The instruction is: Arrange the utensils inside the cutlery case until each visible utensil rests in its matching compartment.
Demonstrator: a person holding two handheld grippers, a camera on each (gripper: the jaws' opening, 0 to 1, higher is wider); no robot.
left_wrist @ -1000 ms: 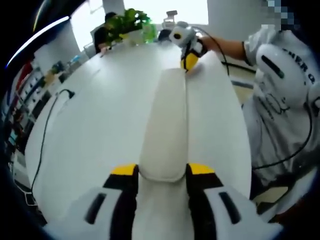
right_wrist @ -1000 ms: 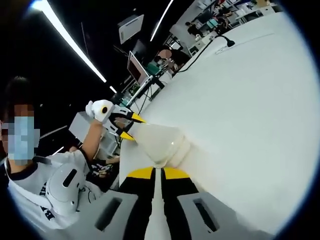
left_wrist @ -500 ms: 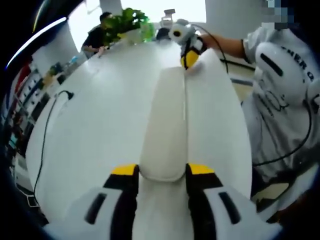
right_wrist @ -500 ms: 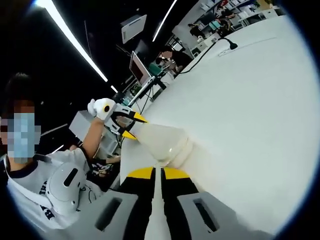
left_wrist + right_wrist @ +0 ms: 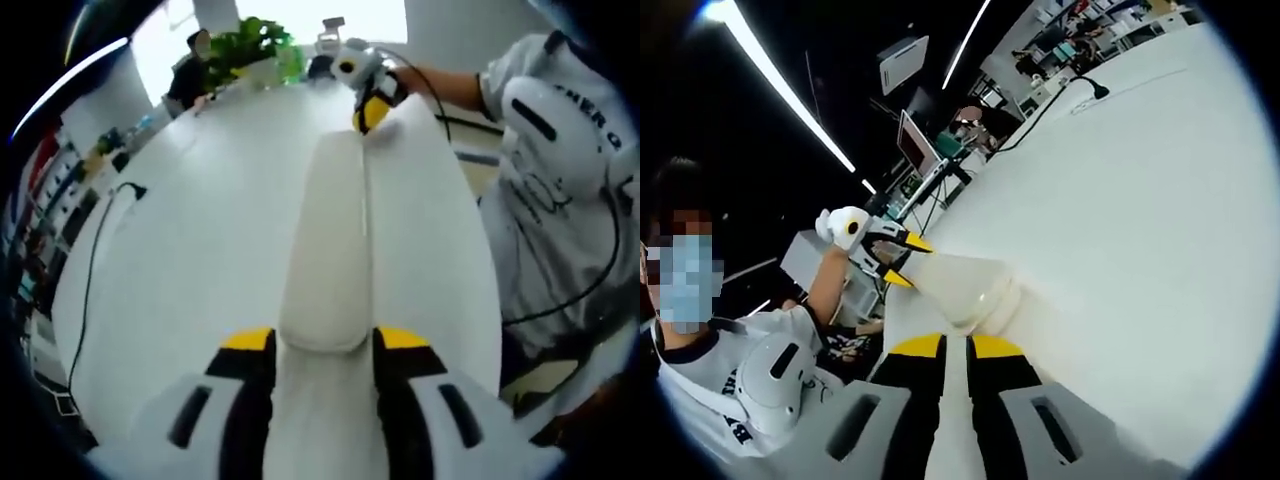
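A long, closed, off-white cutlery case (image 5: 330, 250) lies on the white desk (image 5: 190, 260), held at both ends. In the left gripper view, the left gripper (image 5: 324, 345) has its yellow-tipped fingers (image 5: 247, 342) spread to the case's width, one on each side of the near rounded end, touching it. The case runs away from this gripper toward the far edge of the desk, where the right gripper (image 5: 368, 108) meets its other end, held by a person's hand (image 5: 405, 78). A thin seam runs along the case's top.

In the right gripper view, the right gripper (image 5: 956, 346) has its fingers (image 5: 915, 347) nearly together, with only a narrow slit between them, pinching a thin edge at the case's (image 5: 965, 288) near end. The left gripper (image 5: 890, 255) grips the far end, near the desk's (image 5: 1120, 230) edge.

A black cable (image 5: 95, 260) trails across the desk toward its left edge, well apart from the case. A green plant (image 5: 250, 42) stands beyond the far edge. The person (image 5: 555, 170) in a white printed shirt stands at the right edge of the desk.
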